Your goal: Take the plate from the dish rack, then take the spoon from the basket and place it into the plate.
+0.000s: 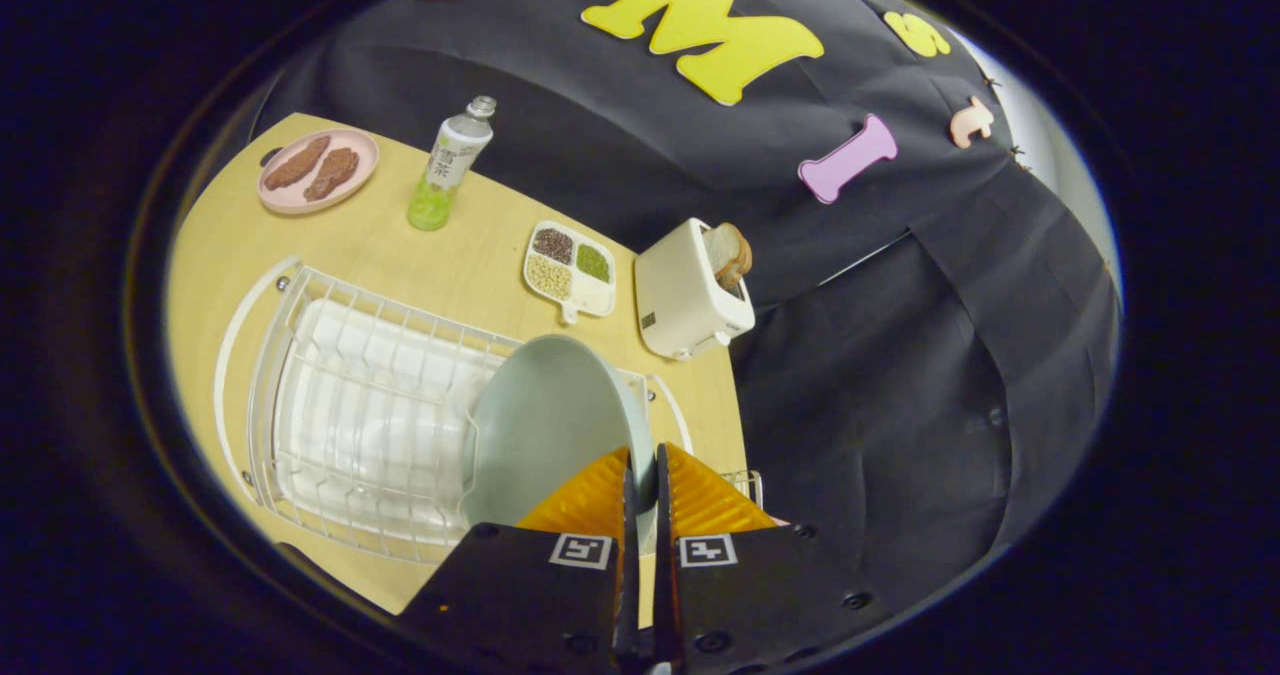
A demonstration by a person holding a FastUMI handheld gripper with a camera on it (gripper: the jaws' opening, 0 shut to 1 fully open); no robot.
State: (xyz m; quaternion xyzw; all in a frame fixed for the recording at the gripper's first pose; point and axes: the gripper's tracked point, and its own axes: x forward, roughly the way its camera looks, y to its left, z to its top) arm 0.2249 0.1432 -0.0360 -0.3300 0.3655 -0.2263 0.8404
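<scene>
We hold the plate (550, 425) by its rim, gripper (643, 475) closed on it above the rack (340, 405); pinched so narrowly, it may pivot or slip.

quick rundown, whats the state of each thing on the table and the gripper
gripper: shut on the plate's rim
pale green round plate: held on edge over the rack
white wire dish rack: slots bare
white toaster: bread sticking up
clear bottle: upright, capped
pink plate: holds brown pieces

Bright even light, sharp centre, strong fisheye curving, dim blurred rim.
</scene>
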